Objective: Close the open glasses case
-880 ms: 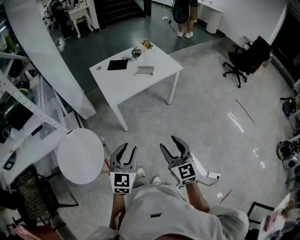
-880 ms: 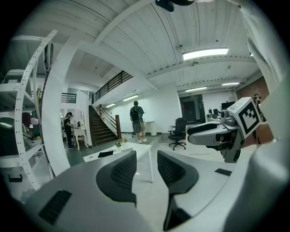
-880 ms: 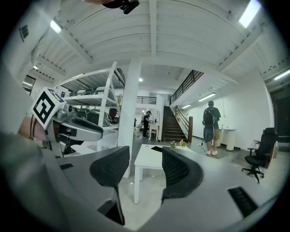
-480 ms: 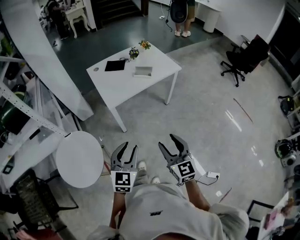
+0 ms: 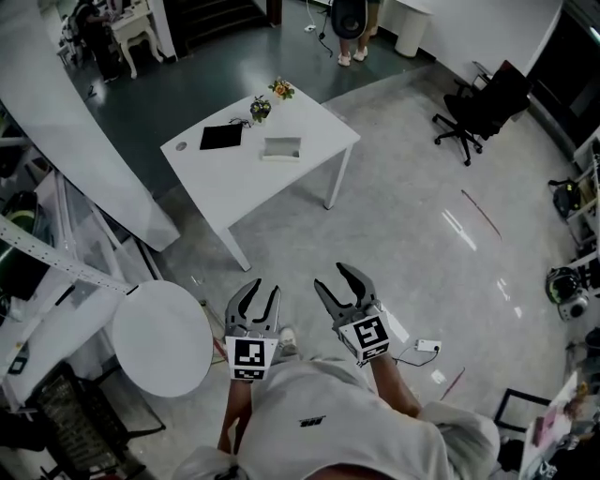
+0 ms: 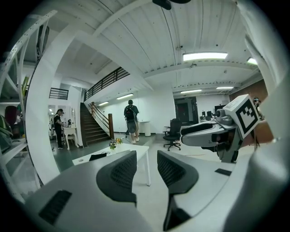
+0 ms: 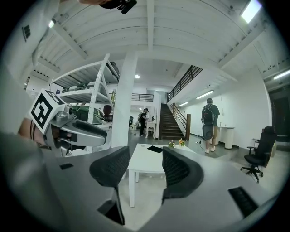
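Note:
The open glasses case [image 5: 281, 147], pale grey, lies on a white table [image 5: 246, 180] far ahead of me, beside a black pad [image 5: 221, 137]. Both grippers are held low near my body, well short of the table. My left gripper [image 5: 260, 289] is open and holds nothing. My right gripper [image 5: 331, 276] is open and empty too. In the left gripper view the open left gripper [image 6: 146, 156] points toward the table [image 6: 136, 150]. In the right gripper view the right gripper [image 7: 145, 153] frames the table [image 7: 146, 170] and the black pad [image 7: 157, 148]; the case is too small to make out there.
Two small flower pots [image 5: 270, 98] stand at the table's far corner. A round white table [image 5: 161, 337] is at my left, shelving behind it. A black office chair [image 5: 473, 112] stands at the right, a person [image 5: 354, 23] beyond the table, and a small white device with a cable [image 5: 427, 347] lies on the floor.
The table has slid slightly left and down in the head view as my viewpoint shifted. Both grippers keep the same open pose in front of me.

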Demonstrator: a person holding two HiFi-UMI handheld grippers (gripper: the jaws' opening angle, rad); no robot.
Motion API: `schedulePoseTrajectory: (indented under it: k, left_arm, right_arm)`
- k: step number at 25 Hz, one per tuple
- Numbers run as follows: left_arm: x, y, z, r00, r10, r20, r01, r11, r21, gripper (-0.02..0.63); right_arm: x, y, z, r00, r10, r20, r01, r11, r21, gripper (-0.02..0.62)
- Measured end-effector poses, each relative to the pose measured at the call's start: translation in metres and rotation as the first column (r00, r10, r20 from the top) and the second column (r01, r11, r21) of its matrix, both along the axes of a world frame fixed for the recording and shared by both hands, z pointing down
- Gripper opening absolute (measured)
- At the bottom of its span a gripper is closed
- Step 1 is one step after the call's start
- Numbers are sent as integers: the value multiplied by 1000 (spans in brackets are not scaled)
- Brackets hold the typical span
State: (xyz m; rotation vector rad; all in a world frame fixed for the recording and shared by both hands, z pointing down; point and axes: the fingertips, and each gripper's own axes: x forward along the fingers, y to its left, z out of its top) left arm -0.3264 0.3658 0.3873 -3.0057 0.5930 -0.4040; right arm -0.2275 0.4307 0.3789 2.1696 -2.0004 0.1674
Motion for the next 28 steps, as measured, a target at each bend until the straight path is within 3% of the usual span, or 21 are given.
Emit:
schedulePoseTrajectory:
  k: [14, 28]
  left_arm:
    - [27, -69, 5, 996, 85, -2, -85, 996, -5, 153]
    - [57, -115, 11, 994, 107, -20, -108, 994, -19, 144]
  right_arm:
    - [19, -55, 11, 997, 83, -10, -83, 996, -38, 230]
    - [50, -97, 18, 991, 130, -8, -130, 991, -41, 218]
